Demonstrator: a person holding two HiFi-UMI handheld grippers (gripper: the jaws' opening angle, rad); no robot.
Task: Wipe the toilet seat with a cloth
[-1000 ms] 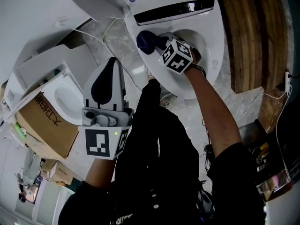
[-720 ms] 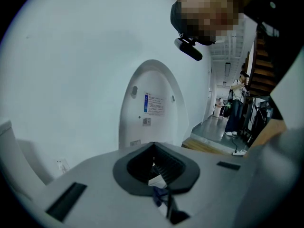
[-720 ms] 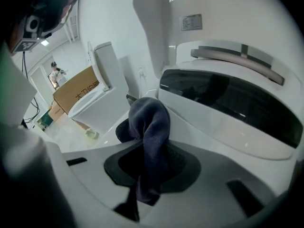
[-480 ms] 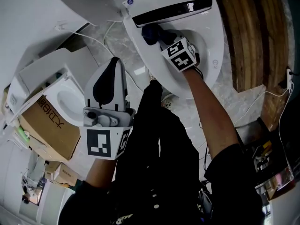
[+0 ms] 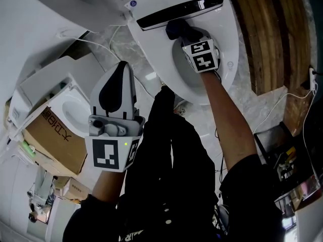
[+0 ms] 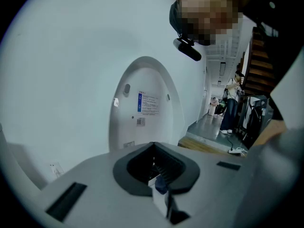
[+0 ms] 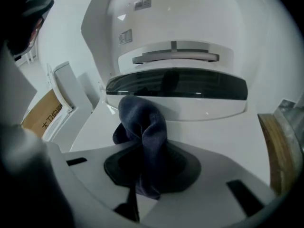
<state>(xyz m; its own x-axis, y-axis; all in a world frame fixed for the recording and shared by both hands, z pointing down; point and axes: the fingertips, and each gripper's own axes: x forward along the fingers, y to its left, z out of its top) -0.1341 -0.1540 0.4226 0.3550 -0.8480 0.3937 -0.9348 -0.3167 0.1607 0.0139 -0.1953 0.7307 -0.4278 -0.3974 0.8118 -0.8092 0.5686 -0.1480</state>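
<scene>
Marble floor (image 5: 116, 39) surrounds the toilet seat (image 5: 153, 47). Left gripper (image 5: 120, 79) idles aside, fingers closed on nothing. Right gripper (image 5: 189, 39) has its fingers clenched on the dark cloth (image 5: 176, 29) at the seat's rear edge. Loosely bunched, the cloth could slip free into the bowl (image 5: 181, 65).

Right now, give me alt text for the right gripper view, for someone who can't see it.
The tongs of the right gripper clamp a dark blue cloth, bunched against the rear of a white toilet seat just below a glossy black panel. The toilet lid stands raised behind, and a cardboard box shows at far left.
</scene>
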